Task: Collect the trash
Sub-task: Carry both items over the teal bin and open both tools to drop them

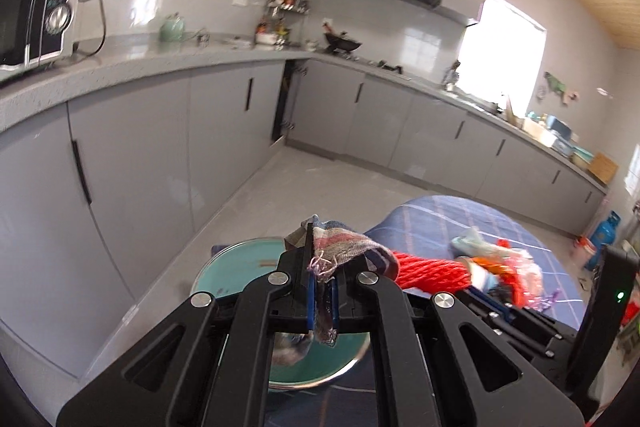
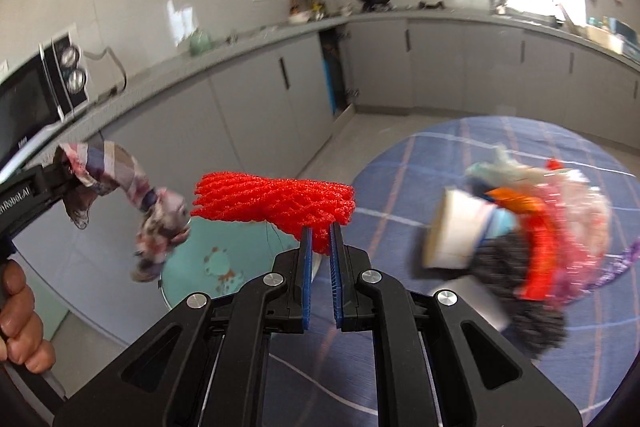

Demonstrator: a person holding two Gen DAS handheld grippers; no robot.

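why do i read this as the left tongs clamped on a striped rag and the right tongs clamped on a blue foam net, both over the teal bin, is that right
One detail is off: the foam net is red, not blue, as the right wrist view shows. The rest holds: the left tongs are clamped on the striped rag, the right tongs on the net, both above the teal bin.

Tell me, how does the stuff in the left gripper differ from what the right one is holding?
The left gripper pinches a limp striped cloth scrap with frayed edges, drooping down. The right gripper clamps a bright red foam net, which keeps its stiff tube shape and sticks out sideways. The cloth is many-coloured; the net is one colour. Both are lifted above the teal bin.
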